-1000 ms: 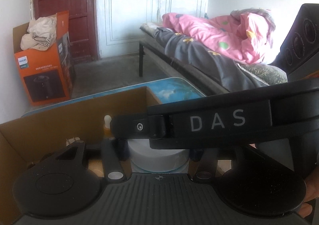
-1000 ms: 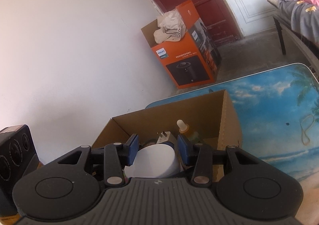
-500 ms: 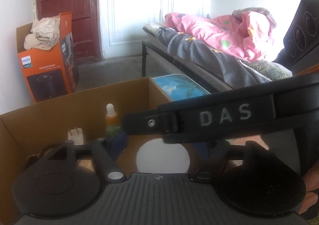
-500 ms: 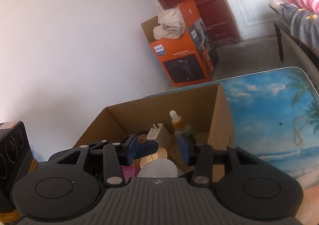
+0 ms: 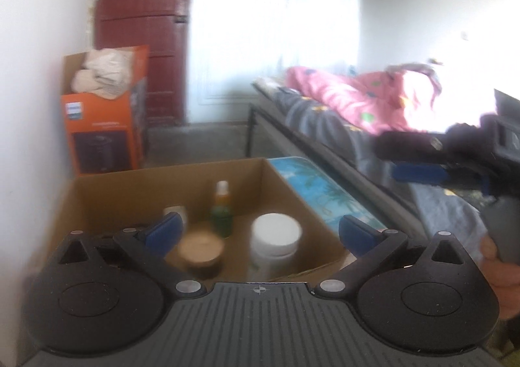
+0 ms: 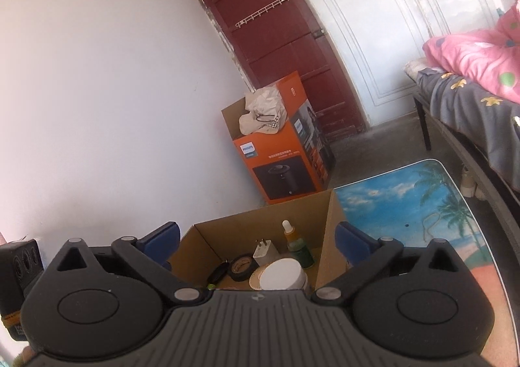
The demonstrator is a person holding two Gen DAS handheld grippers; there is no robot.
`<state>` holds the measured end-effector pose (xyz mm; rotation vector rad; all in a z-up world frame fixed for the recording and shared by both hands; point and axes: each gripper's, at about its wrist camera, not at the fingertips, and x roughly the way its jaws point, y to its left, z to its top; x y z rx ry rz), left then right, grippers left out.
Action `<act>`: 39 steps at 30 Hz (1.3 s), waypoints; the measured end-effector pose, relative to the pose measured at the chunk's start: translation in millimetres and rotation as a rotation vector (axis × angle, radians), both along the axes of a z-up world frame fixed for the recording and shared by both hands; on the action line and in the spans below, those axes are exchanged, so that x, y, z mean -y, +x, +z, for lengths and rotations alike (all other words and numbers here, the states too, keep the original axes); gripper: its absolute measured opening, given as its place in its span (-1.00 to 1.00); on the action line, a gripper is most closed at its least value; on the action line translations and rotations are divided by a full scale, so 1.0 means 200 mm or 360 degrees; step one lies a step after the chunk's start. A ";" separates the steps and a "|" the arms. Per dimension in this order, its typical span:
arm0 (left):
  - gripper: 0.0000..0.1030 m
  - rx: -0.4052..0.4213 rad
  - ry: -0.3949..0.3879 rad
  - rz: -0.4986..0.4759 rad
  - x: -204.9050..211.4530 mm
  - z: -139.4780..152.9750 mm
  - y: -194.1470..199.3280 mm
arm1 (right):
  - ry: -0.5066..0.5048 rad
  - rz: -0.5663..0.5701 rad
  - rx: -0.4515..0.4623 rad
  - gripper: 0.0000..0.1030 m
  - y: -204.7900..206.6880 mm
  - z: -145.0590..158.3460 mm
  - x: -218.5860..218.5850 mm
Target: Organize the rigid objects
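An open cardboard box (image 6: 328, 237) stands on the beach-print table (image 6: 422, 204). Inside it are a white-lidded jar (image 6: 282, 276), a dropper bottle (image 6: 294, 243), a white plug (image 6: 265, 250) and a tape roll (image 6: 242, 266). My right gripper (image 6: 256, 238) hangs above the box's near side, its jaws opening wide with nothing between them. The left wrist view is blurred. There my left gripper (image 5: 260, 232), also opening and empty, frames the box (image 5: 130, 191) and the jar (image 5: 276, 237). The right gripper (image 5: 409, 157) shows at the right edge, held by a hand (image 5: 494, 256).
An orange appliance carton (image 6: 282, 165) holding cloth stands on the floor by a dark red door (image 6: 286, 51). A bed with a pink quilt (image 6: 477, 58) runs along the right. A rubber band (image 6: 429, 227) lies on the table right of the box.
Both grippers let go of the white jar, which now stands in the box. Both drew back and up with jaws spread wide. The right gripper left the middle of the left view.
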<state>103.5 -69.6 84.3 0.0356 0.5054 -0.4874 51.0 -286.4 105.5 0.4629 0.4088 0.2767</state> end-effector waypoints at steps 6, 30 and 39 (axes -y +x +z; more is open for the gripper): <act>1.00 -0.0010 0.0103 0.0354 -0.13 -0.02 -0.04 | -0.0119 -0.0091 -0.0128 1.00 -0.08 -0.10 -0.16; 1.00 -0.0195 0.0286 0.0477 -0.17 -0.13 -0.02 | -0.0586 -0.0300 -0.0375 1.00 0.01 -0.21 -0.46; 1.00 -0.0191 0.0298 0.0505 -0.19 -0.11 -0.01 | -0.0590 -0.0313 -0.0409 1.00 0.04 -0.23 -0.46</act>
